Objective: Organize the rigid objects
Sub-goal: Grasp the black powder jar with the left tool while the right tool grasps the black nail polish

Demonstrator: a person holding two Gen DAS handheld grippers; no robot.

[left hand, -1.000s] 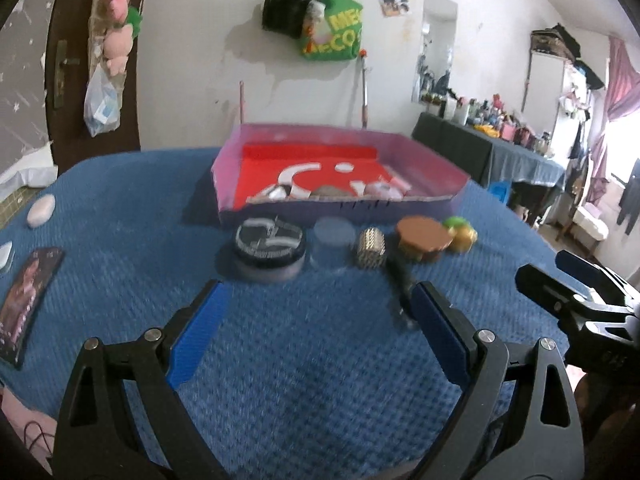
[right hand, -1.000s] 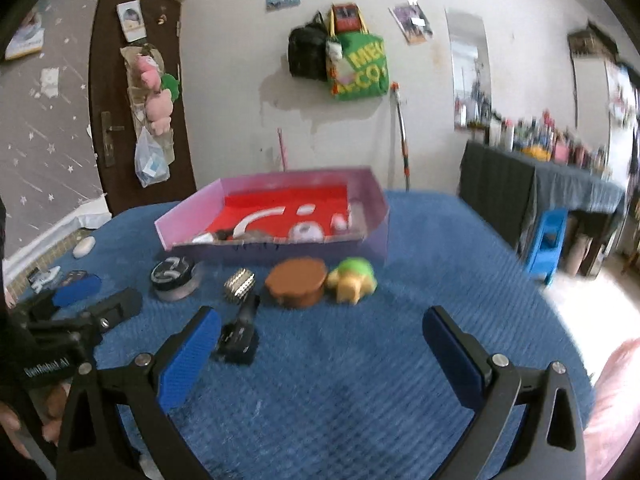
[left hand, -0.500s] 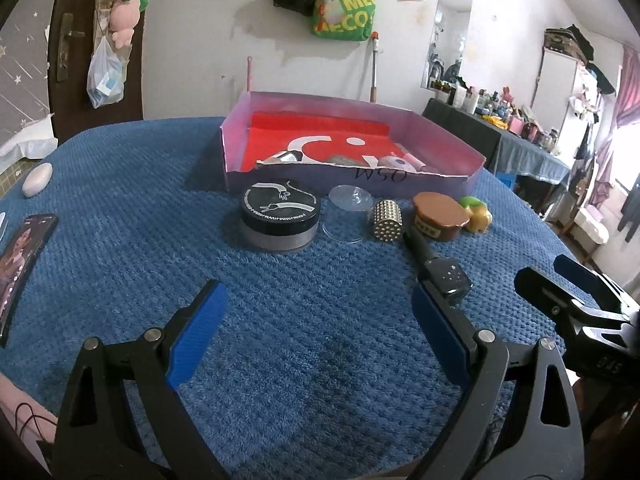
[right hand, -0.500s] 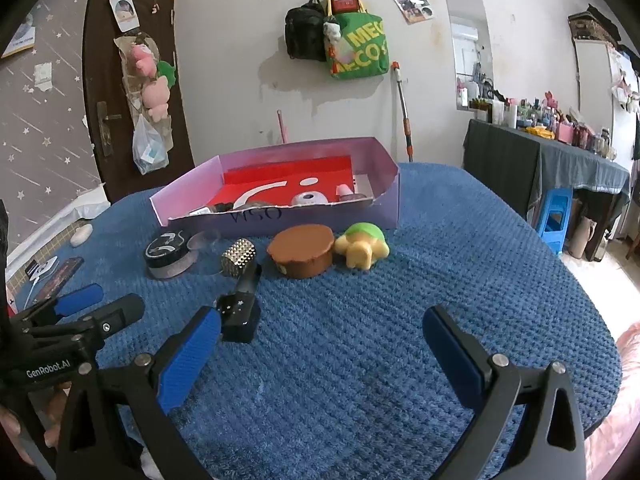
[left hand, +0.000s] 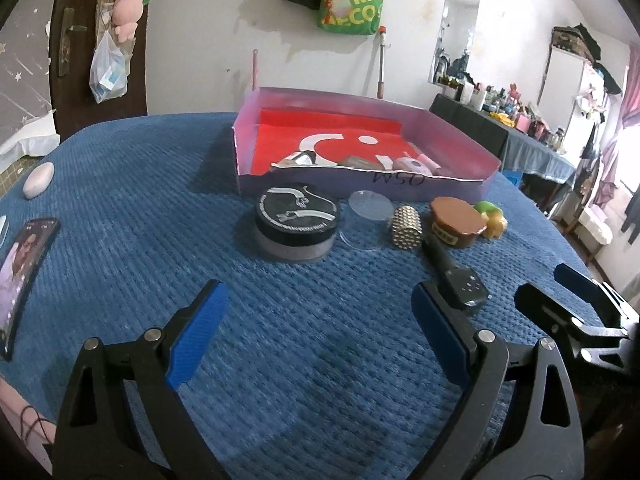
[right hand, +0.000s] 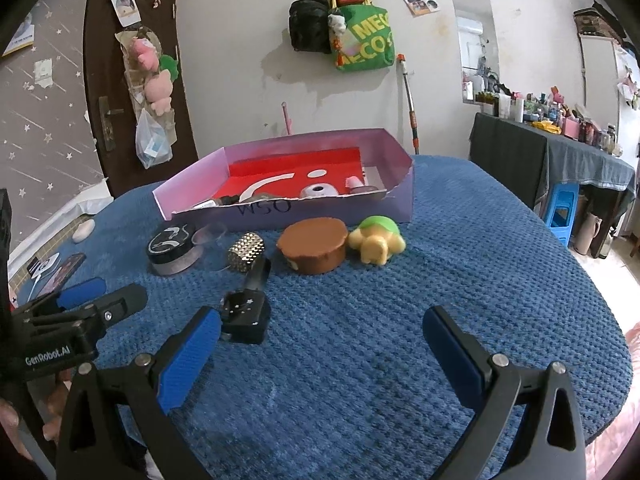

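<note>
since both tongs hang wide and empty over the near part of the blue tabletop (left hand: 120, 248), what matters is which one sits closer to the first loose piece. the left tongs (left hand: 316, 332) and the right tongs (right hand: 320, 348) each show blue pads spread far apart with only cloth between them.

the loose things lie in a row just in front of the near wall of the pink box (left hand: 452, 136), which already has a few small items on its red floor. from left to right in the left view: a black-lidded jar (left hand: 296, 220), a clear round lid (left hand: 370, 208), a studded gold cylinder (left hand: 406, 226), a brown round tub (left hand: 458, 226) and a green and yellow turtle toy (left hand: 490, 220).

nearer than that row lies a black bottle (left hand: 454, 272) on its side, its square cap toward the tongs and its slim end pointing far, toward the gold cylinder. its long axis runs near to far, leaning slightly left. in the right view it lies just beyond the left pad of the right tongs; in the left view it lies just beyond the right pad of the left tongs. it rests between the two tools, and i judge either could reach it with a short sideways shift, closing across its narrow width.

a phone (left hand: 24, 276) lies far left, apart from the row.
</note>
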